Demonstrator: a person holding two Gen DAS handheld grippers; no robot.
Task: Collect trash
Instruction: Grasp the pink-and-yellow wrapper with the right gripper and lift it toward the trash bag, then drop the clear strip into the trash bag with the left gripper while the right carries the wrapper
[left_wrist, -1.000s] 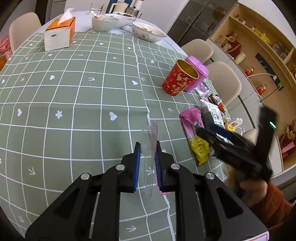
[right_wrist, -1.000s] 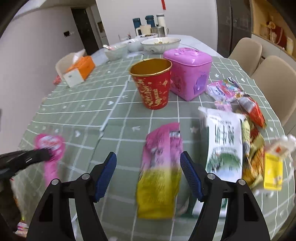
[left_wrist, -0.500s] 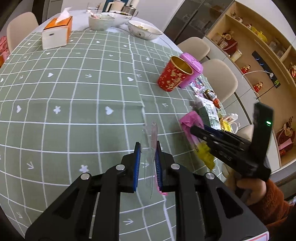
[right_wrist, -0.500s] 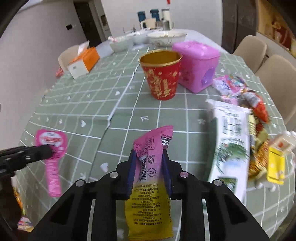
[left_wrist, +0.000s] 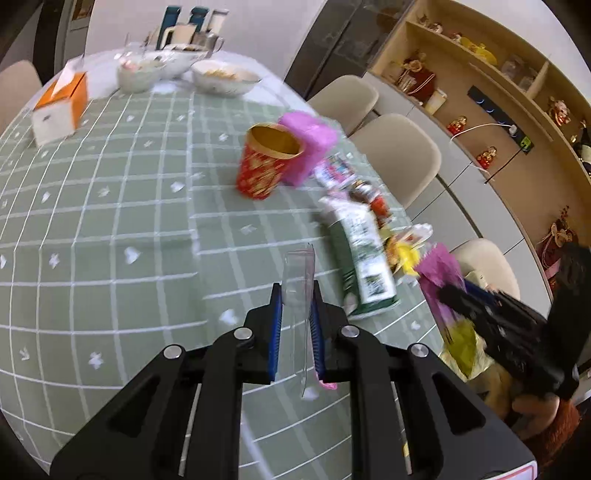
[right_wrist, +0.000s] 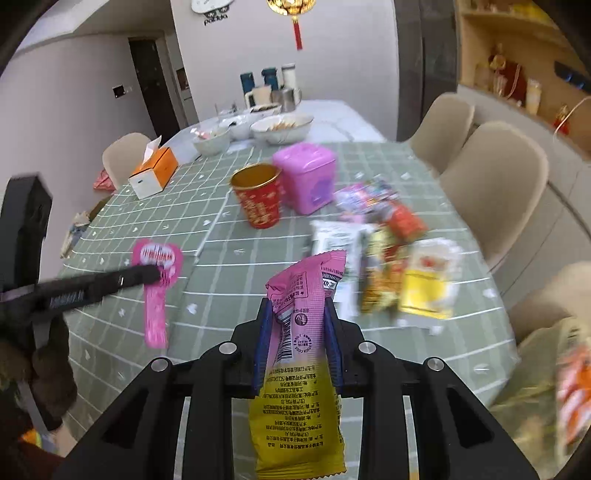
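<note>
A dining room with beige chairs and wall shelves frames a round table (right_wrist: 258, 258) under a green grid cloth, where a trash pickup is under way. At far left a tissue box (right_wrist: 153, 175) stands by the table's edge, and bowls (right_wrist: 282, 127) crowd the far end with a cluster of mugs and flasks behind them. Nearer, the left gripper (left_wrist: 295, 314) has its jaws closed on a thin clear plastic wrapper with a pink printed label (right_wrist: 157, 280), which hangs clear of the cloth. At centre a red-and-gold cup (right_wrist: 258, 197) stands open and upright, touching or just beside a pink box (right_wrist: 306, 177); whether either is the bin cannot be told. Further right, the right gripper (right_wrist: 297, 332) grips a pink-and-yellow snack bag (right_wrist: 299, 369), lifted off the table, the bag's lower end dangling below the jaws. At right a heap of packets (right_wrist: 384, 258) lies on the cloth near the table's edge, a white-and-green pack (left_wrist: 364, 262) the largest among them. By this view two pieces are in hand but not yet dropped anywhere, and most of the litter remains to be gathered; no bin is clearly in sight.
</note>
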